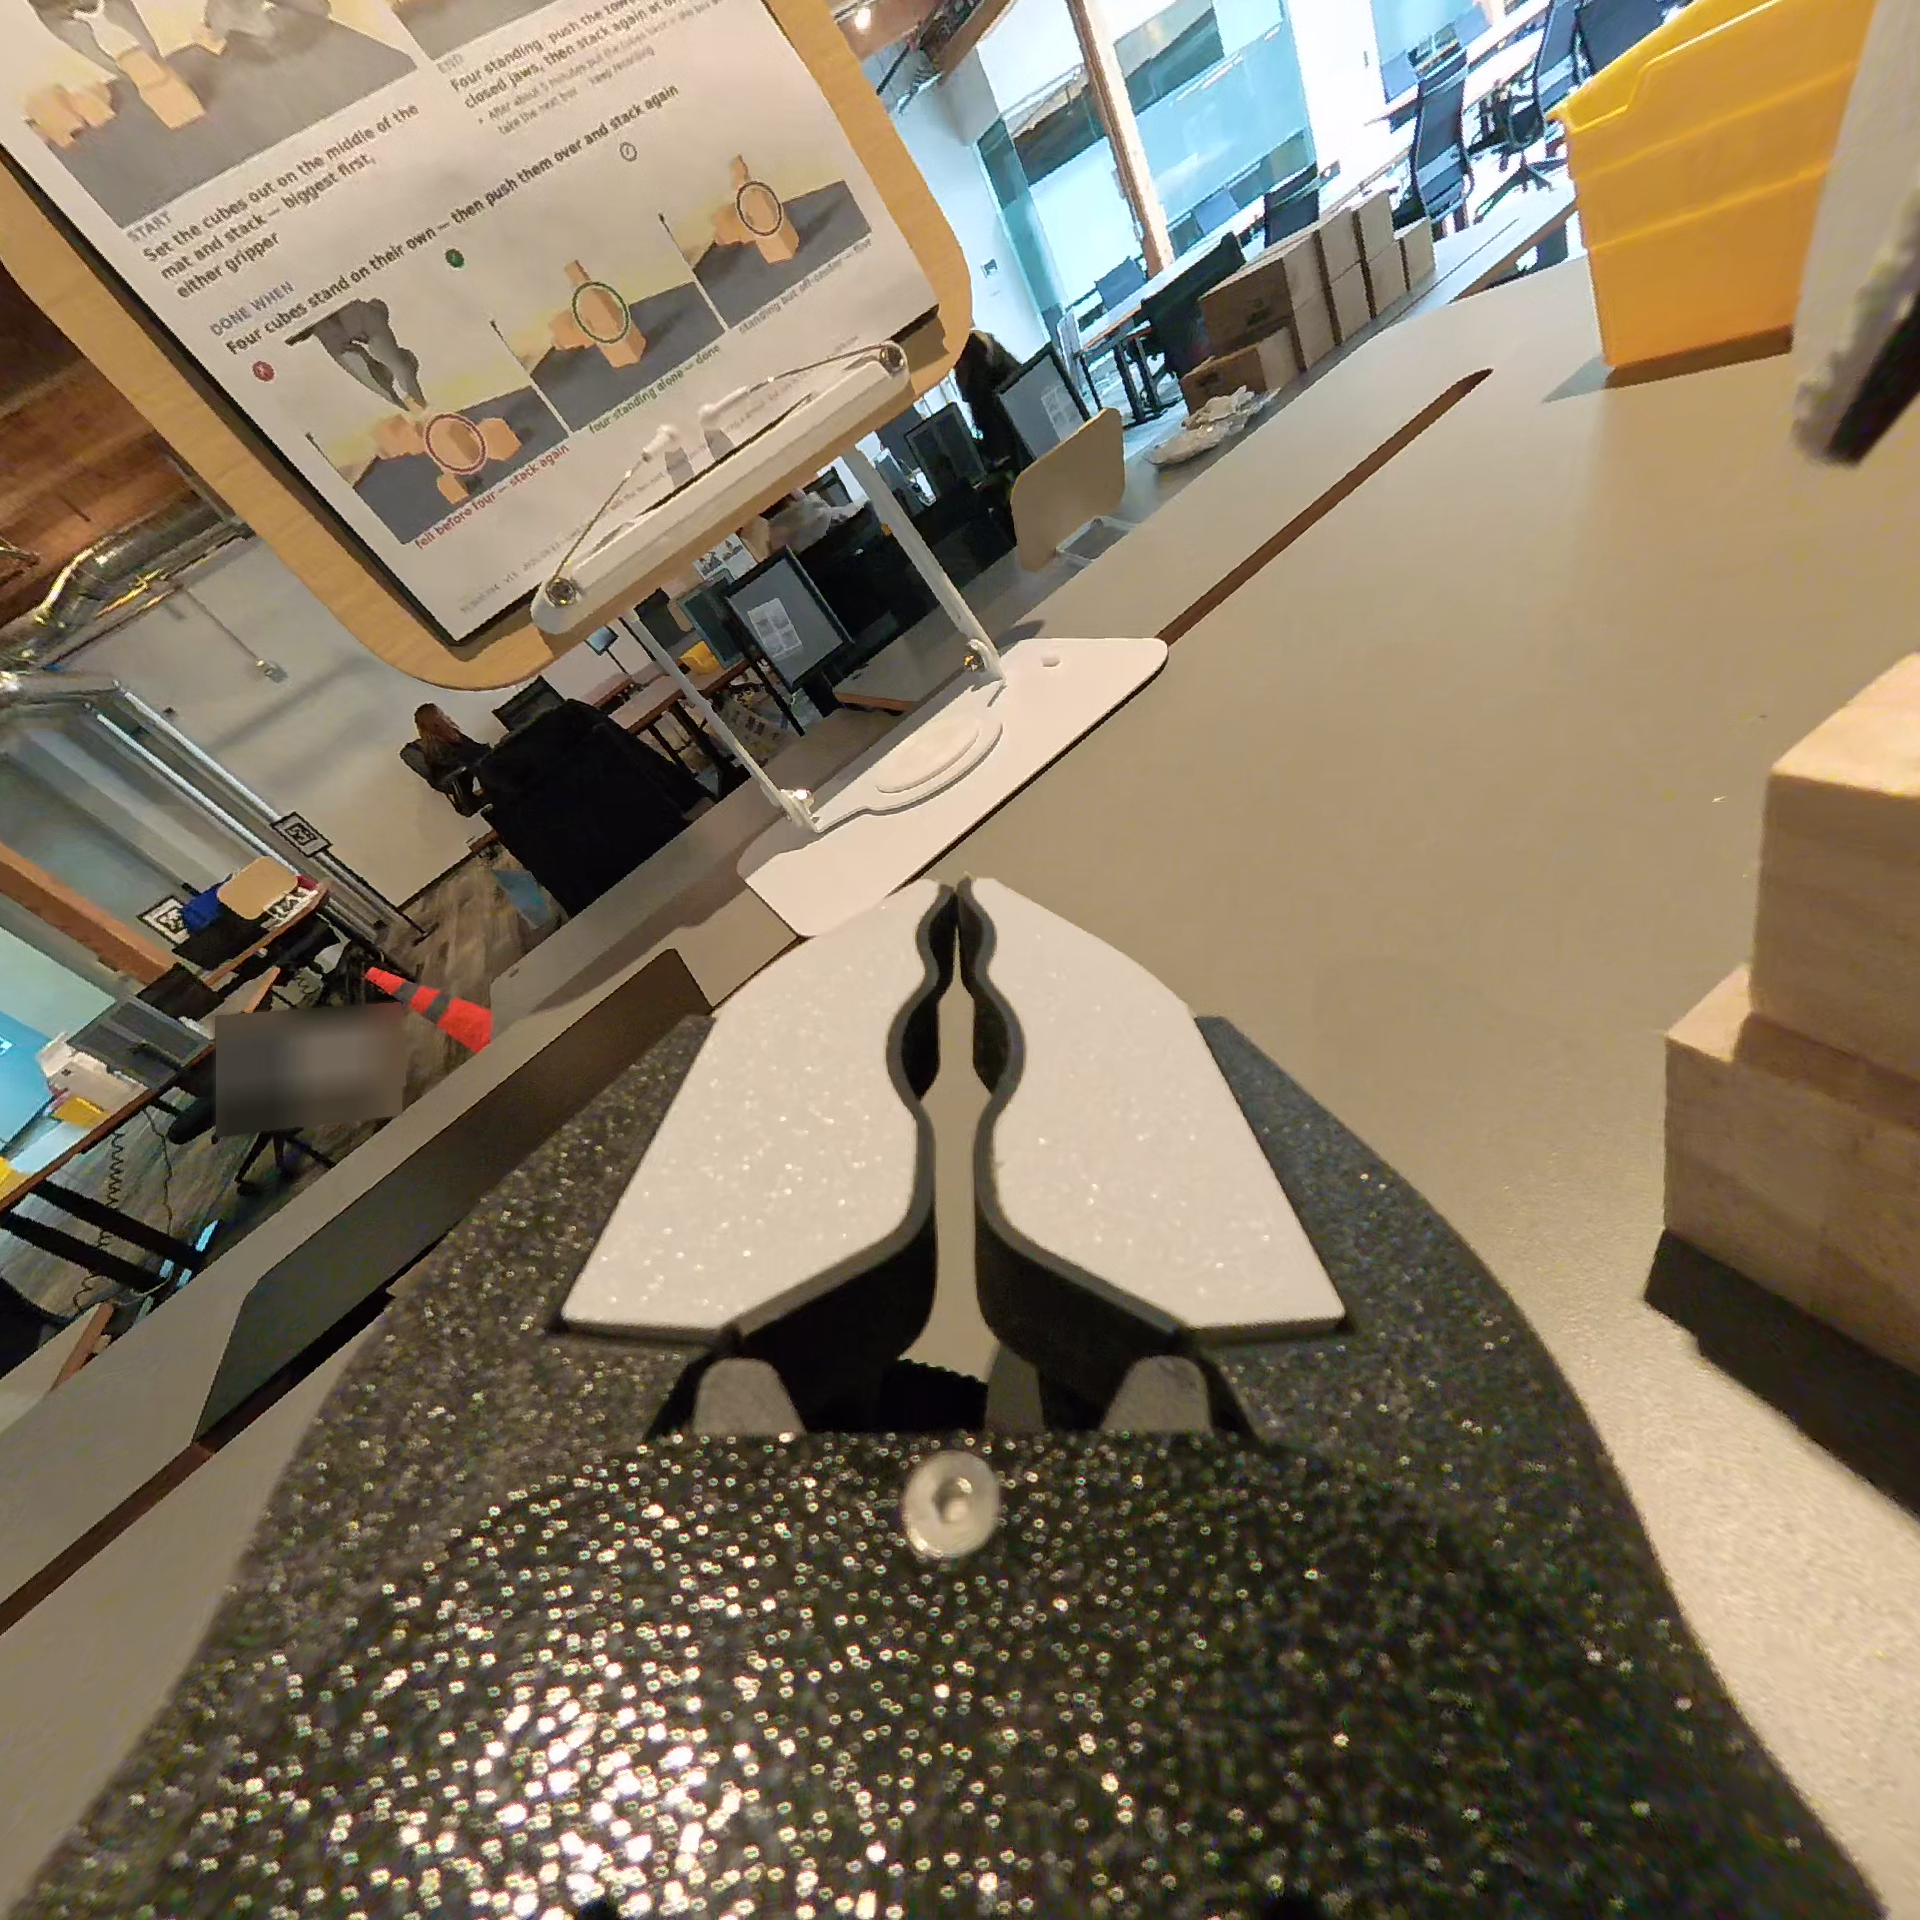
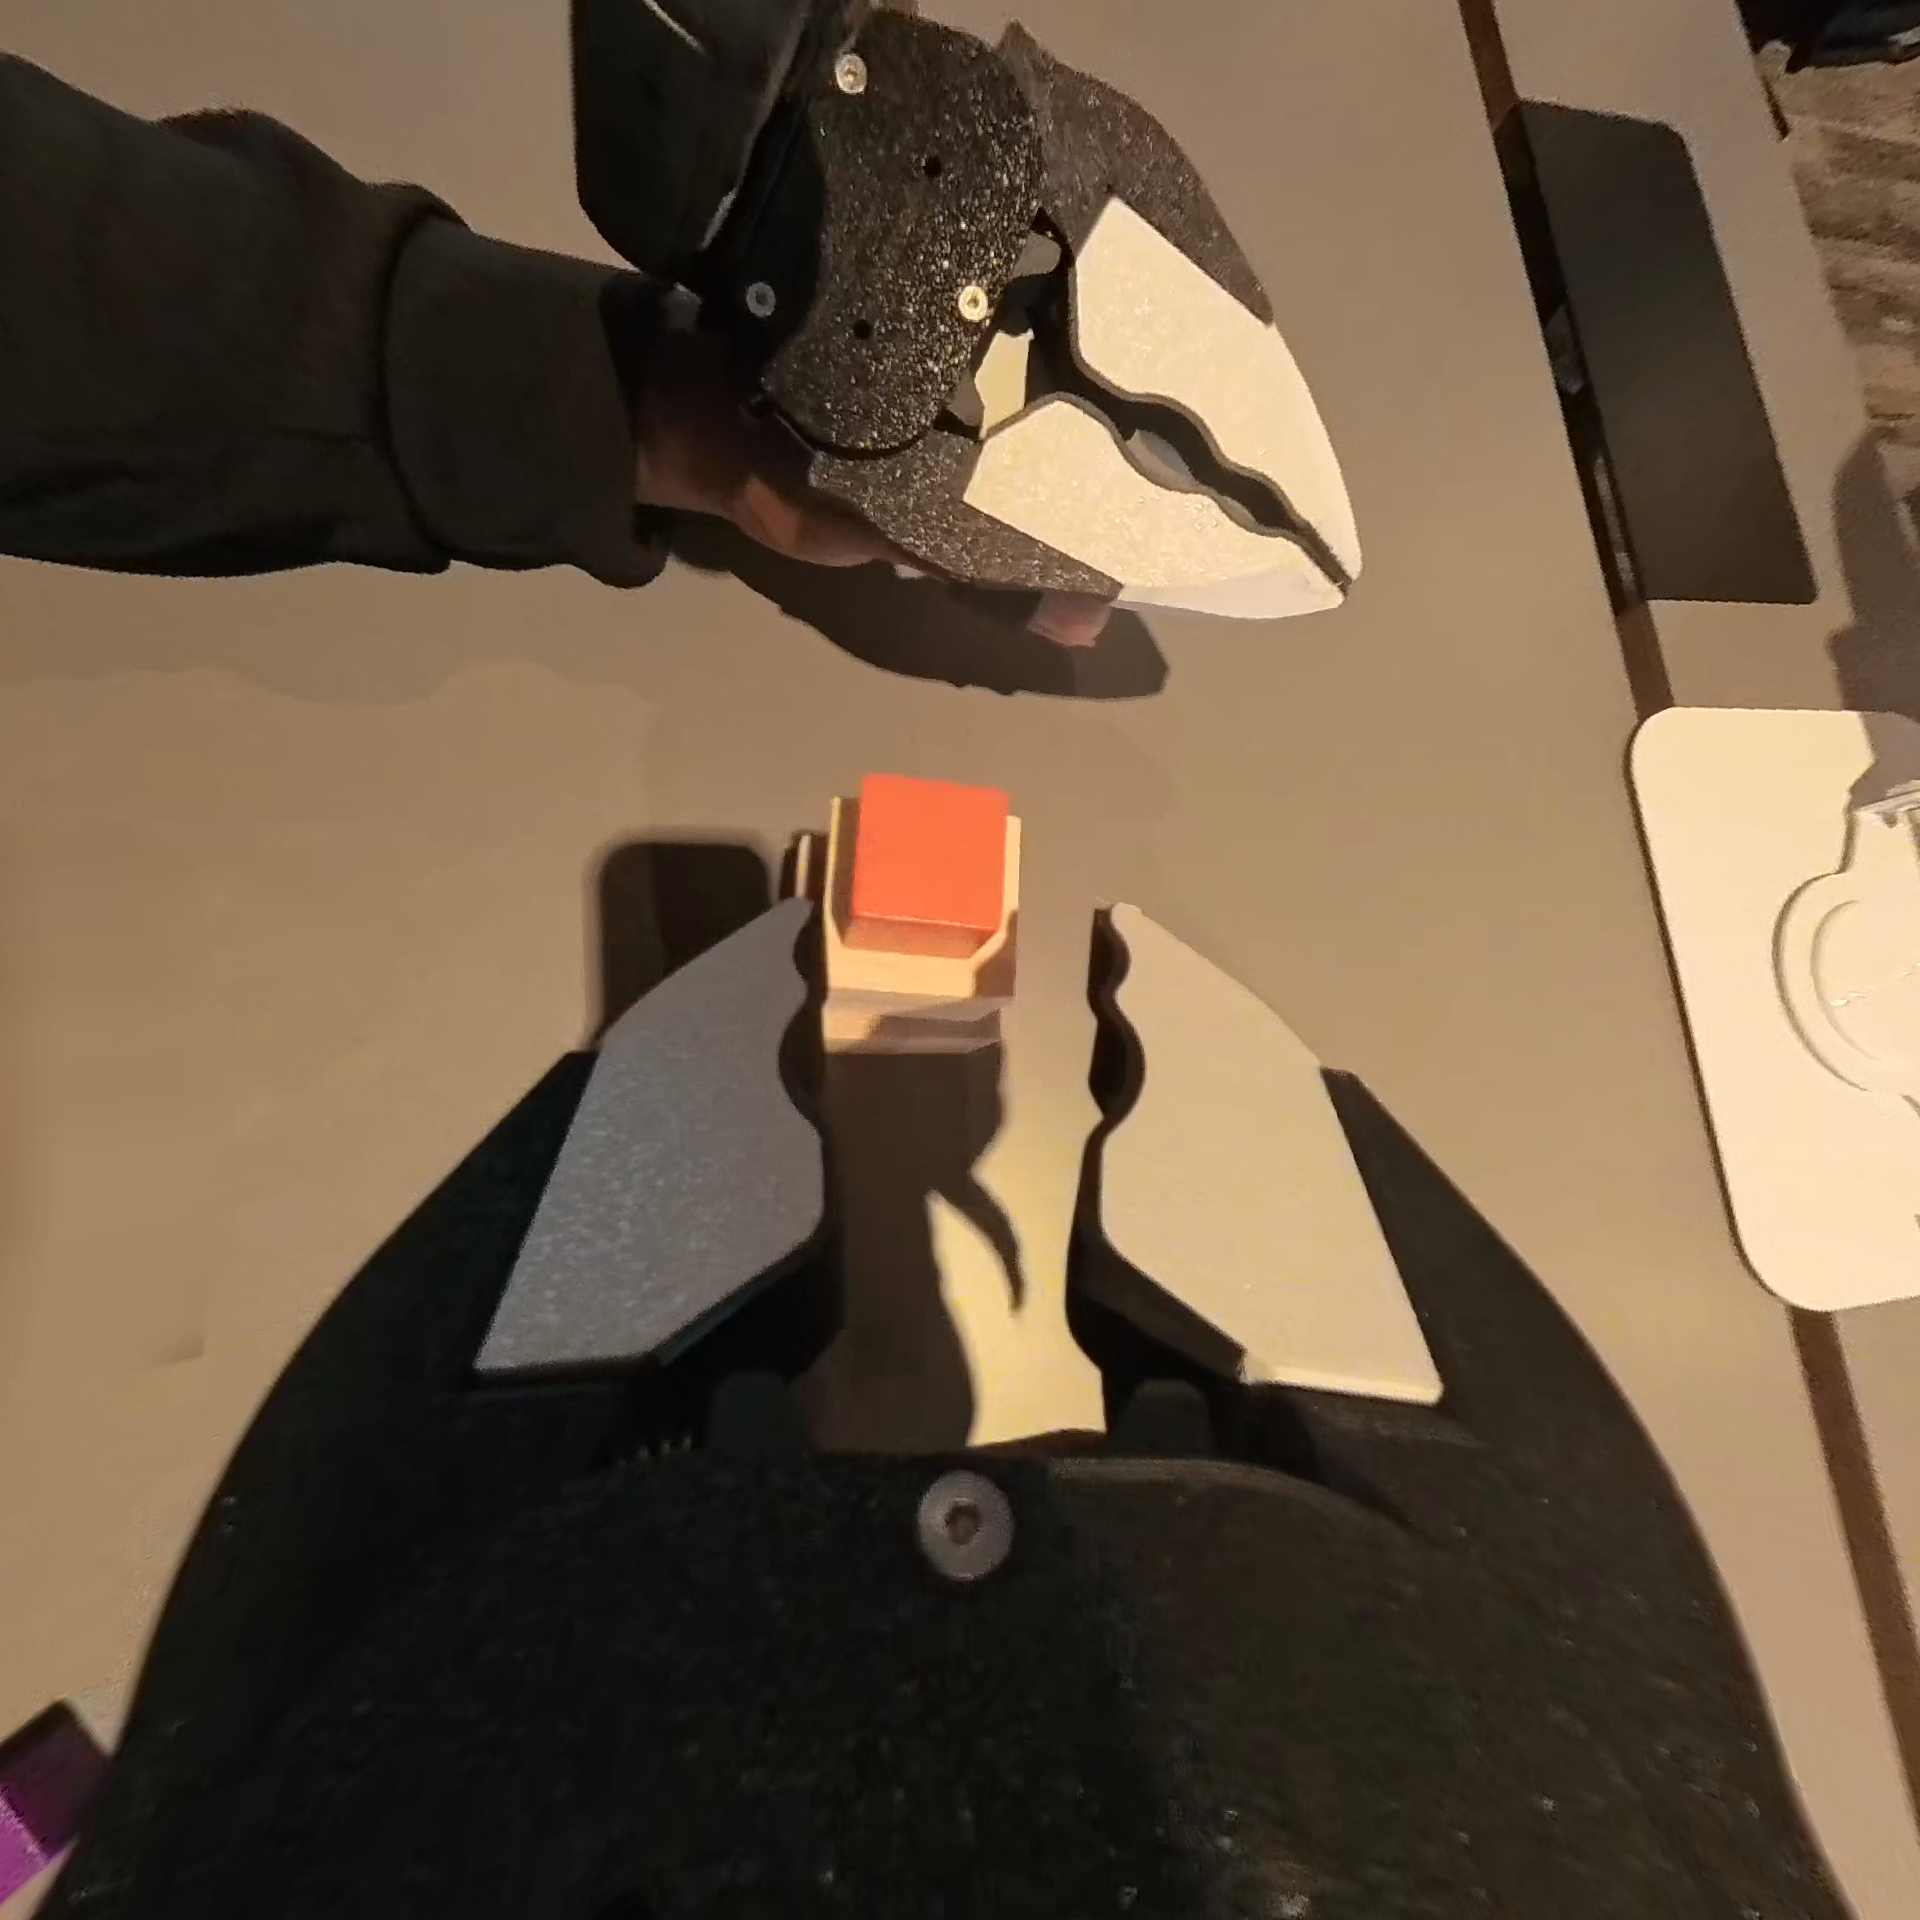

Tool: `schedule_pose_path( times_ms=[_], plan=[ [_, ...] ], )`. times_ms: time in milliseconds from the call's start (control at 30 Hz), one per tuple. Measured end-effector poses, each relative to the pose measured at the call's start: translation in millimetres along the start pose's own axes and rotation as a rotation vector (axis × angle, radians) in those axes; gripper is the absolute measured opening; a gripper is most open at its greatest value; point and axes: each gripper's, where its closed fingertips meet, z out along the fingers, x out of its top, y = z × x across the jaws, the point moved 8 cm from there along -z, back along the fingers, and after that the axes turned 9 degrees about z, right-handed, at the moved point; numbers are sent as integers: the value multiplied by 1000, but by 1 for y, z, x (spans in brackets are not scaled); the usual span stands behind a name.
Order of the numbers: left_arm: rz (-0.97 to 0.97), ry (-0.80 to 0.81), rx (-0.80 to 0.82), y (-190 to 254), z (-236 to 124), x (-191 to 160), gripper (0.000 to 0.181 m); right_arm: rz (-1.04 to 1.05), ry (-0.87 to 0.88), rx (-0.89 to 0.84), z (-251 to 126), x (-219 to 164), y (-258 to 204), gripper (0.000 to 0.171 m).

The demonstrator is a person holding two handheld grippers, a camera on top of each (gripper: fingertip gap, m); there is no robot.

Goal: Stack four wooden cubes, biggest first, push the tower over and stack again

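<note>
- The tower (image 2: 920,925) of wooden cubes stands upright on the grey tabletop (image 2: 312,779); from above, each cube sits inside the outline of the one under it.
- The orange-topped cube (image 2: 923,865) is the smallest and sits on top, roughly centred.
- A pale wood cube (image 2: 902,971) lies directly beneath it, its edge showing around the orange face.
- From the side, two lower pale cubes show: the upper cube (image 1: 1839,883) rests on a wider bottom cube (image 1: 1797,1174), both flat and level.

Daylit windows brighten the left view; the right is dimmer, hard-shadowed, with fisheye-bent edges.
</note>
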Motion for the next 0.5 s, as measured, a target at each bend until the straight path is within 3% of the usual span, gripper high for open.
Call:
schedule_pose_path(
  times_ms=[267, 500],
  plan=[
    [9, -4, -5, 1, 0, 0, 0, -143, -35, -181, -13, 4, -2, 48],
    [9, 0, -5, 1, 0, 0, 0, -145, -26, -226, -26, 2, -5, 47]
  ],
)
